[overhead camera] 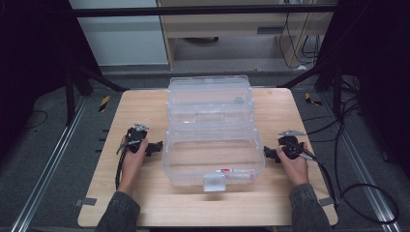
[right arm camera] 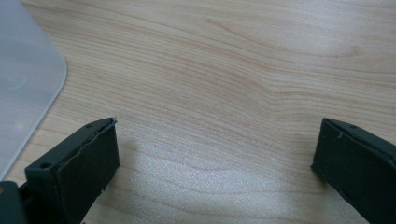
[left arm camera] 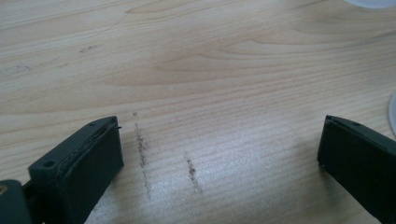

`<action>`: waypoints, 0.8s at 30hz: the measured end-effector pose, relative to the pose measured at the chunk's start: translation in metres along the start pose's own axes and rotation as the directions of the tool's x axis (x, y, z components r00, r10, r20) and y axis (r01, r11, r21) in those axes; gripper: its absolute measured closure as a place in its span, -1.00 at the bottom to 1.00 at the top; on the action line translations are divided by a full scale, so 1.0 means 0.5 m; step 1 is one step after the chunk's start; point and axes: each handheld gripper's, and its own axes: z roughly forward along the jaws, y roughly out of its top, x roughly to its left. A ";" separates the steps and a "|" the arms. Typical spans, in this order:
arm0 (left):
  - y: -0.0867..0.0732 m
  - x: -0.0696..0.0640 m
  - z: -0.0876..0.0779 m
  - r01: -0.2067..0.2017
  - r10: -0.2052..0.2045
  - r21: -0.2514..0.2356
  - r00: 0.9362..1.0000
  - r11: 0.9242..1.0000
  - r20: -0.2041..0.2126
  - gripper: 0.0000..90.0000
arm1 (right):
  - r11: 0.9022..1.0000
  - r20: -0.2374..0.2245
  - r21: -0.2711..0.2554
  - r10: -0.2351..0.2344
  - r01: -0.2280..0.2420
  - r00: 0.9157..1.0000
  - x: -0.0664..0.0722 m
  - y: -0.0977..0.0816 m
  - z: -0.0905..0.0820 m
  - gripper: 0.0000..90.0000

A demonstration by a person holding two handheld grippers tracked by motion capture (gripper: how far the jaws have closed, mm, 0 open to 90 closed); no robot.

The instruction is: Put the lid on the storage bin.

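We are set up on either side of the clear plastic box (overhead camera: 212,140), which sits in the middle of the wooden table (overhead camera: 145,198) with its lid thrown back away from us. The left gripper (overhead camera: 153,147) rests on the wood just beside the box's left wall, and the right gripper (overhead camera: 269,154) mirrors it at the box's right wall — a symmetric stance that, we judge, readies both tools to take the box from two sides at once.

Both tools stand wide apart and hold nothing. In the left gripper view the two black jaws frame bare wood with a couple of dark scuff marks (left arm camera: 142,149) between them; in the right gripper view the jaws likewise frame bare grain, with a rounded, frosted corner of the box (right arm camera: 28,79) just off to one side.

The box itself is transparent, so the table shows through its base. It looks empty apart from a small red-and-white item (overhead camera: 228,170) near its front wall — too small for us to identify. A clear latch tab (overhead camera: 213,182) hangs at the middle of the front wall, and the opened lid seems moulded into shallow compartments.
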 end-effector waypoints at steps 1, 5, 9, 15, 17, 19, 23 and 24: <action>-0.002 -0.002 -0.002 -0.006 0.006 -0.001 1.000 1.000 0.005 -1.00 | 1.000 0.000 0.000 0.000 0.000 1.000 0.000 0.000 0.000 -0.99; -0.012 -0.008 -0.014 -0.027 0.027 0.000 0.999 1.000 0.030 -0.99 | 1.000 -0.004 0.000 -0.006 0.006 1.000 0.001 -0.003 -0.003 -0.99; -0.013 -0.013 -0.027 -0.038 0.037 0.005 0.998 0.999 0.051 -0.94 | 1.000 -0.012 -0.008 -0.012 0.012 1.000 -0.001 -0.006 -0.008 -0.92; 0.000 -0.016 -0.067 -0.049 0.052 -0.056 0.997 0.997 0.049 -0.92 | 0.996 0.014 -0.019 -0.084 0.084 0.996 -0.002 -0.006 -0.033 -0.82; 0.008 -0.012 -0.090 -0.065 0.068 -0.076 0.997 0.995 0.043 -0.92 | 0.994 0.026 -0.036 -0.105 0.106 0.994 0.001 0.005 -0.057 -0.80; 0.010 -0.012 -0.095 -0.067 0.070 -0.081 0.997 0.994 0.041 -0.92 | 0.991 0.045 -0.051 -0.123 0.125 0.991 0.003 0.015 -0.077 -0.80; 0.026 -0.013 -0.128 -0.078 0.084 -0.107 0.995 0.991 0.053 -0.93 | 0.984 0.089 -0.075 -0.153 0.160 0.984 0.007 0.033 -0.113 -0.80; 0.030 -0.015 -0.135 -0.085 0.092 -0.111 0.994 0.990 0.053 -0.93 | 0.983 0.099 -0.085 -0.154 0.162 0.983 0.010 0.038 -0.122 -0.78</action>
